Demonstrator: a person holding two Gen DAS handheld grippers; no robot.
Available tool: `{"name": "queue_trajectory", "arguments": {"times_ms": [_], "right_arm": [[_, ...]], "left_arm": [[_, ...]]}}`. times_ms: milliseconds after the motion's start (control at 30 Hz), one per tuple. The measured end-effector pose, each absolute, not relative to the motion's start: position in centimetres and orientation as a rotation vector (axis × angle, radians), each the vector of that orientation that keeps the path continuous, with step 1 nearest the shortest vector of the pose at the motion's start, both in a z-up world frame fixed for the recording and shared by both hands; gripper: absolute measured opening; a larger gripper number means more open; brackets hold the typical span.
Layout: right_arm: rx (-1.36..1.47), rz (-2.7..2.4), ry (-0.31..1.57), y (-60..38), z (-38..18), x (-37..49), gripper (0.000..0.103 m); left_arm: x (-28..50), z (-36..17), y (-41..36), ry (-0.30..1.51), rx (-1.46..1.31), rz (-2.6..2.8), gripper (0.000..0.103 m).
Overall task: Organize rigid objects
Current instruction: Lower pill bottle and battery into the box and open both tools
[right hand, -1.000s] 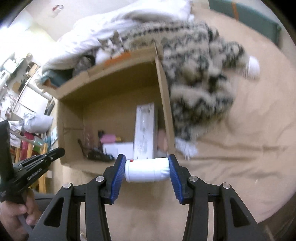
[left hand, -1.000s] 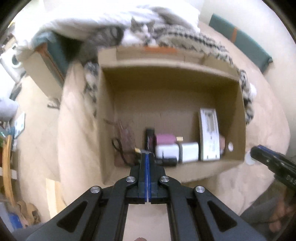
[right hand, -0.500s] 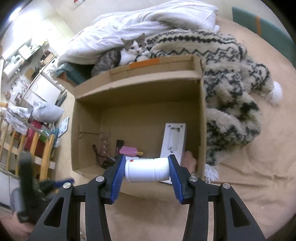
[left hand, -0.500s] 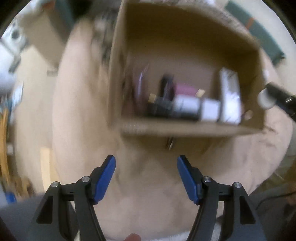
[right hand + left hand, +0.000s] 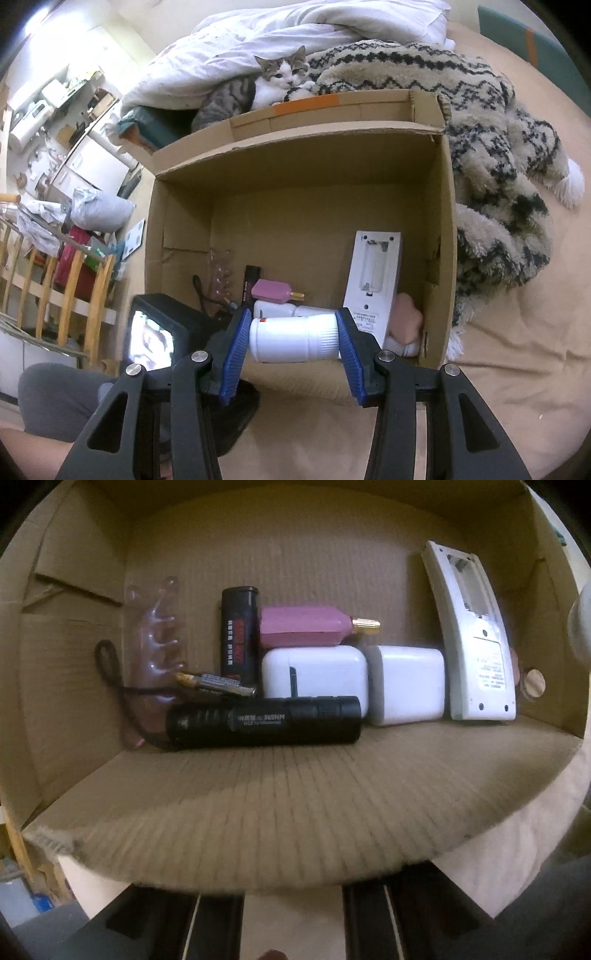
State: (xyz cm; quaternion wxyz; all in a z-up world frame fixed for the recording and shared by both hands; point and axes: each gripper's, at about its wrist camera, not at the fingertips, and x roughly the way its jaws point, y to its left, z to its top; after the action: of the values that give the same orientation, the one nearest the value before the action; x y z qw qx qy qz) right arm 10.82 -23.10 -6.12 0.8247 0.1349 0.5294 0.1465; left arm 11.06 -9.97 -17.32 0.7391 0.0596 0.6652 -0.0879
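A white plastic bottle (image 5: 293, 340), a smooth cylinder with a ribbed cap, lies sideways between the blue ridged pads of the right tongs (image 5: 293, 345), which pinch it end to end. It hangs just over the near wall of an open corrugated cardboard box (image 5: 448, 221) resting on a tan bed (image 5: 517, 369), seemingly poised to go in with the rest.

Inside, rigid items are packed in a row along the near edge, probably to keep them tidy: a knurled black flashlight (image 5: 264, 722) lying lengthwise, two rounded white chargers (image 5: 406, 685), a pink bottle with a gold tip (image 5: 301, 629), a slim black case (image 5: 238, 635), a loose battery (image 5: 216, 683) and a long white remote (image 5: 472, 642) with its battery bay exposed, lying lengthwise along the right wall.

The left tongs, outside the near wall, have their tips hidden behind the cardboard; they appear pressed together and empty.

A tabby-and-white cat (image 5: 280, 75) watches from a woolly patterned blanket (image 5: 498, 147) behind the box.
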Motion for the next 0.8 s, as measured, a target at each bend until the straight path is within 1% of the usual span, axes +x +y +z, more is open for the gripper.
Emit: {"name": "queue_trajectory", "arguments": {"times_ms": [100, 200, 500, 667, 800], "right_arm": [[0.265, 0.288, 1.11, -23.1, -5.8, 11.1, 0.049], [0.315, 0.28, 1.129, -23.7, -6.3, 11.6, 0.049], [0.31, 0.263, 1.142, -23.6, -6.5, 11.6, 0.049], [0.293, 0.251, 1.144, -23.5, -6.4, 11.8, 0.049], [0.284, 0.251, 1.162, -23.5, -6.5, 12.6, 0.049]], "left_arm": [[10.0, -16.5, -9.7, 1.448, 0.134, -0.198, 0.009], [8.6, -14.6, -8.9, 1.427, 0.106, -0.203, 0.009], [7.2, -5.9, -4.9, 1.208, 0.026, -0.155, 0.009], [10.7, -2.2, -4.4, 1.084, 0.014, -0.138, 0.009], [13.4, -1.5, -4.4, 1.056, 0.008, -0.159, 0.009]]}}
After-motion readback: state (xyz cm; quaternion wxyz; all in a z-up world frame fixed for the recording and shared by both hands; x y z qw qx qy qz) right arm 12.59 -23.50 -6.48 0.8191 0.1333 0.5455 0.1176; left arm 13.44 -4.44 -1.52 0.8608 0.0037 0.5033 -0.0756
